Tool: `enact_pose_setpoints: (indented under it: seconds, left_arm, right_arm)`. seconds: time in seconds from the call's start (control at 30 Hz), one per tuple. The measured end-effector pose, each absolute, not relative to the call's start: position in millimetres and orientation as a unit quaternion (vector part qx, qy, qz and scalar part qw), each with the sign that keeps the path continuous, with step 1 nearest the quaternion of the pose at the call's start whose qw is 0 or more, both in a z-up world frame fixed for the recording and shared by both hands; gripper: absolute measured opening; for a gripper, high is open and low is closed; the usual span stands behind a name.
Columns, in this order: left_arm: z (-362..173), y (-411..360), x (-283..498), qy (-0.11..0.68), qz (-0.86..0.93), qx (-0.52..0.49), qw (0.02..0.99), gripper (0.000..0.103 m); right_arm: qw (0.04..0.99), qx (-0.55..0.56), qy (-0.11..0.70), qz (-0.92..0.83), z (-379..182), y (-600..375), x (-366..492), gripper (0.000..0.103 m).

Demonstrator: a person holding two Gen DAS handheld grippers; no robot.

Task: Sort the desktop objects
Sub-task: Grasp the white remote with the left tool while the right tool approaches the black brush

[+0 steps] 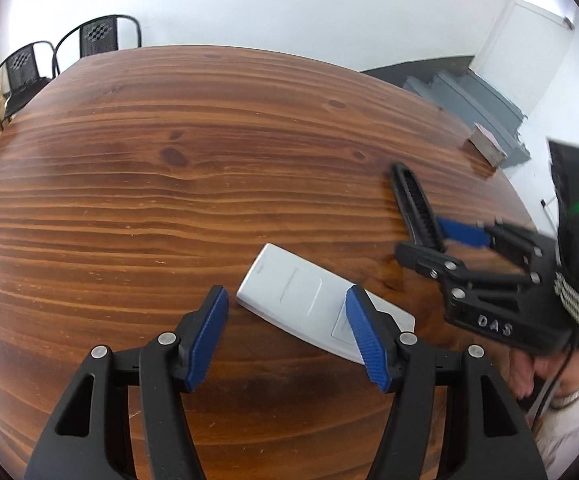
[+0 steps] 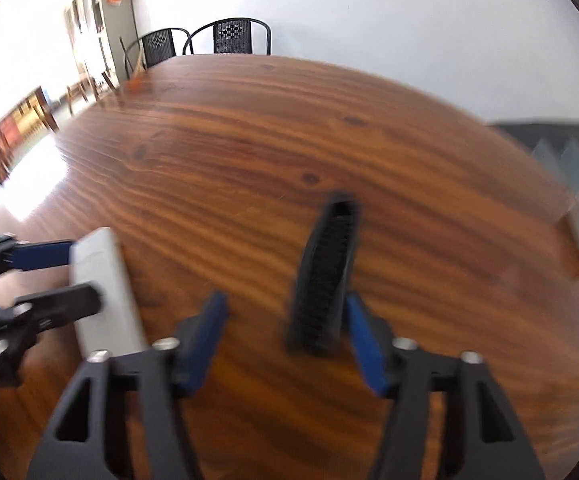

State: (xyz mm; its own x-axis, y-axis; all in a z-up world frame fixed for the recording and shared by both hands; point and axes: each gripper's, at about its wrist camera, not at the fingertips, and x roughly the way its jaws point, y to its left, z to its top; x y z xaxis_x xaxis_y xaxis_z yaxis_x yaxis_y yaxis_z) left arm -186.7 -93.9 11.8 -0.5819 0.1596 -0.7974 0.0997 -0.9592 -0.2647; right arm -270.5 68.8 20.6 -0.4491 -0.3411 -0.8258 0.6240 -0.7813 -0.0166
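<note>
Here, left gripper [image 1: 287,332] gaping over white remote [image 1: 313,300], right gripper [image 2: 285,344] spreading around black comb [image 2: 325,276], both lying on wooden table [image 1: 129,180].

Bright daylight, glare washing over the table [image 2: 41,176] at the left of the right wrist view, heavy motion blur there, sharper left view, fisheye-curved edges

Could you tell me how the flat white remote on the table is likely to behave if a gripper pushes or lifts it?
The white remote looks rigid, so it probably won't flex. It lies flat on the smooth wooden table, so a push would likely slide or spin it rather than tip it. Its glossy casing may slip.
</note>
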Motion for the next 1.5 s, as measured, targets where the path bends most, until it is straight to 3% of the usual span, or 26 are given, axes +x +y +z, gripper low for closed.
enact_pose_setpoints:
  seconds: [0.13, 0.27, 0.53, 0.63, 0.77, 0.93, 1.3, 1.33, 1.37, 1.4, 1.47, 1.5]
  left_arm:
    - [12.1, -93.5, -188.0, -0.164, 0.873, -0.46, 0.018, 0.068]
    - [12.4, -88.6, -187.5, -0.179, 0.871, -0.457, 0.006, 0.077]
    - [10.7, -70.8, -200.4, -0.122, 0.881, -0.456, -0.027, 0.079]
    - [8.3, -60.1, -205.6, -0.092, 0.881, -0.462, -0.034, 0.087]
    - [3.4, -44.8, -207.6, -0.026, 0.889, -0.455, -0.036, 0.087]
    - [5.2, -59.2, -201.9, -0.05, 0.884, -0.463, -0.045, 0.088]
    - [6.1, -62.4, -187.3, -0.065, 0.88, -0.465, -0.066, 0.087]
    - [4.8, -59.2, -187.8, -0.055, 0.882, -0.463, -0.066, 0.086]
    - [4.6, -56.6, -187.5, -0.045, 0.884, -0.459, -0.068, 0.078]
    - [6.2, -54.0, -186.6, -0.04, 0.888, -0.453, -0.06, 0.062]
    - [9.4, -51.8, -186.1, -0.037, 0.889, -0.452, -0.053, 0.042]
    - [9.8, -52.3, -185.8, -0.042, 0.889, -0.453, -0.048, 0.042]
  right_arm:
    - [0.269, 0.441, 0.147, -0.844, 20.3, 70.4, -265.7, 0.052]
    - [0.238, 0.431, 0.142, -0.859, 19.3, 76.6, -264.4, 0.052]
    - [0.208, 0.425, 0.119, -0.873, 21.8, 101.6, -259.2, 0.052]
    - [0.206, 0.425, 0.097, -0.876, 21.3, 108.1, -260.1, 0.052]
    - [0.205, 0.422, 0.083, -0.879, 20.7, 109.3, -260.8, 0.054]
    - [0.198, 0.403, 0.096, -0.888, 25.4, 107.6, -252.9, 0.064]
    - [0.21, 0.401, 0.086, -0.888, 27.6, 112.4, -246.7, 0.065]
    - [0.211, 0.401, 0.083, -0.888, 27.7, 112.6, -247.2, 0.065]
    - [0.211, 0.4, 0.082, -0.888, 27.9, 113.0, -247.1, 0.065]
    - [0.211, 0.4, 0.081, -0.888, 28.0, 113.0, -246.9, 0.065]
    - [0.212, 0.4, 0.079, -0.888, 27.9, 112.7, -247.2, 0.065]
    - [0.213, 0.401, 0.078, -0.887, 27.6, 111.8, -247.8, 0.065]
